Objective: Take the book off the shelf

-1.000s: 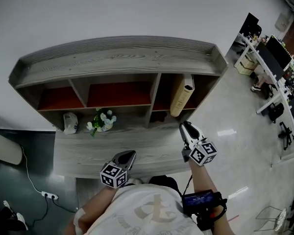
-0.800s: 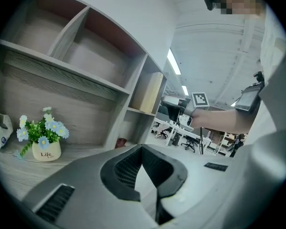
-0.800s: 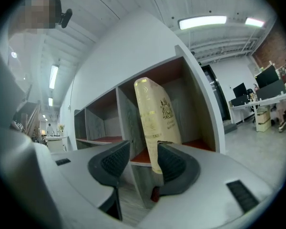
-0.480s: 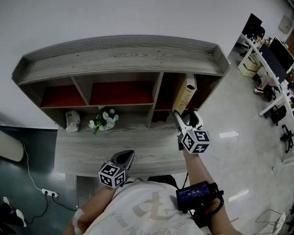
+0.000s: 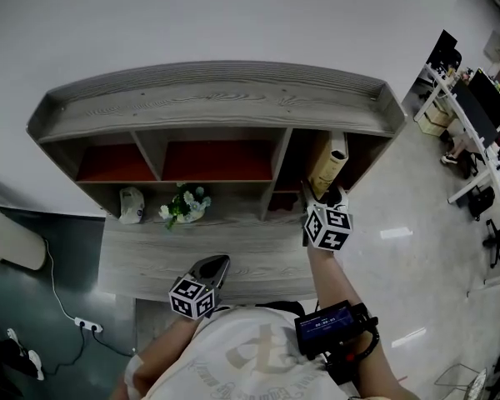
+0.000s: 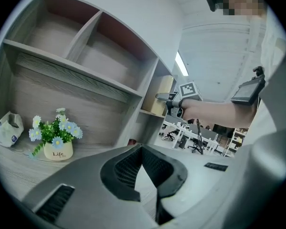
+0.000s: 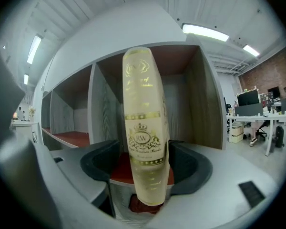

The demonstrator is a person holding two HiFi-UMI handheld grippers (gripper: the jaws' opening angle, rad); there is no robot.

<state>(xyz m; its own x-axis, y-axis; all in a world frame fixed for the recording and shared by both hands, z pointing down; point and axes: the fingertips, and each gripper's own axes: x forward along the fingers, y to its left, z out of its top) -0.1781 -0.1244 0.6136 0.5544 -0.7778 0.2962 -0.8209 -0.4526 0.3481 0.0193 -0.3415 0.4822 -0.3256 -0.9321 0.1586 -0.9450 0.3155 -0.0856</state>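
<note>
A cream book with gold print (image 5: 329, 162) stands leaning in the right compartment of the grey wooden shelf (image 5: 217, 98). My right gripper (image 5: 321, 197) reaches into that compartment at the book's lower end. In the right gripper view the book's spine (image 7: 144, 142) stands between the two jaws of that gripper (image 7: 145, 171). The jaws are opening, and a gap shows on each side of the spine. My left gripper (image 5: 215, 266) hangs low over the desk surface, shut and empty (image 6: 145, 173). From the left gripper view the right gripper (image 6: 168, 99) shows at the book (image 6: 159, 93).
A small pot of flowers (image 5: 183, 207) and a white crumpled object (image 5: 132, 205) stand on the lower shelf board at the left. Two red-floored compartments (image 5: 217, 161) lie left of the book's. Office desks with monitors (image 5: 475, 115) line the right side. A power strip (image 5: 87, 325) lies on the floor.
My right gripper has moved forward from the desk edge to the book, and its jaws have spread wide round the spine. The left gripper has stayed in place.
</note>
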